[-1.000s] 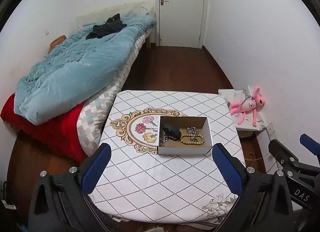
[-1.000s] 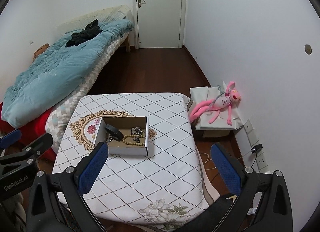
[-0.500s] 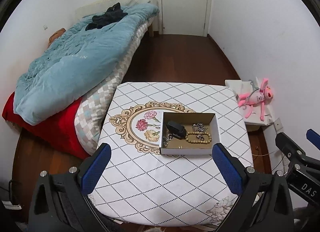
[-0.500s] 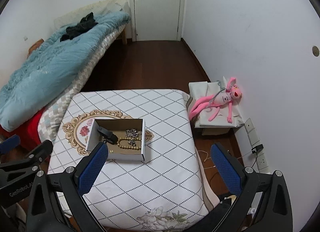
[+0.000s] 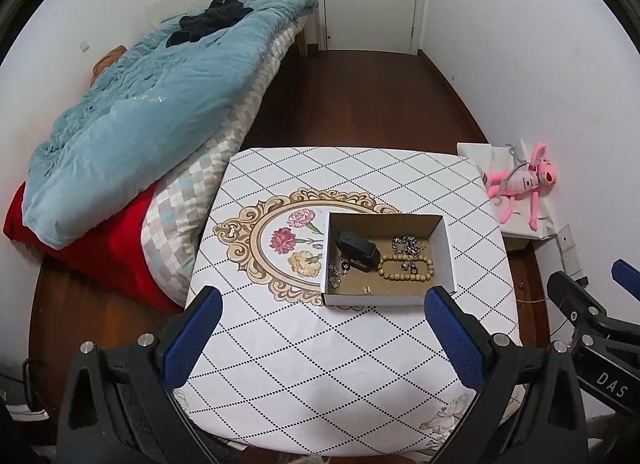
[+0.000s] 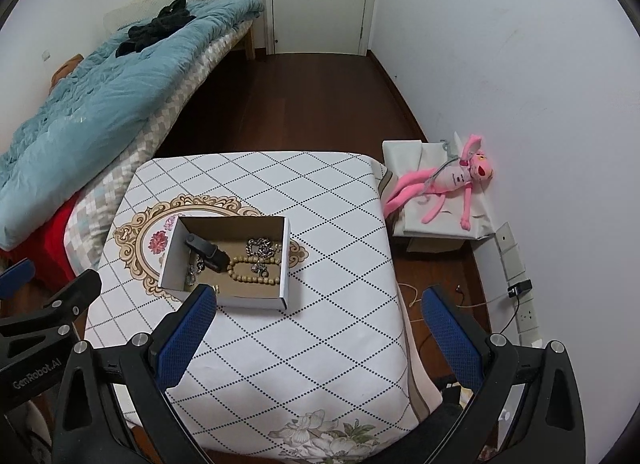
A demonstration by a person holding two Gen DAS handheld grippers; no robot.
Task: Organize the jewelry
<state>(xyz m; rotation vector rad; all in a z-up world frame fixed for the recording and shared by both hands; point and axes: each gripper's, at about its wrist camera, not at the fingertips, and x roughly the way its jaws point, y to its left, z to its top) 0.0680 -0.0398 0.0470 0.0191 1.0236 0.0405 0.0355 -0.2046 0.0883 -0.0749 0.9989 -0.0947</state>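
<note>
Jewelry (image 5: 404, 260) fills box (image 5: 448, 252) (gripper arm marked "DAS").

A box (image 5: 386, 298) is sitting on the table (image 5: 320, 364), toward its middle. Inside it, a case (image 5: 356, 250) is lying at the left, beads (image 5: 405, 269) to its right and a chain (image 5: 407, 244) behind them. A bed (image 5: 152, 112) is standing left of the table, a toy (image 6: 444, 184) lying to its right.
</note>
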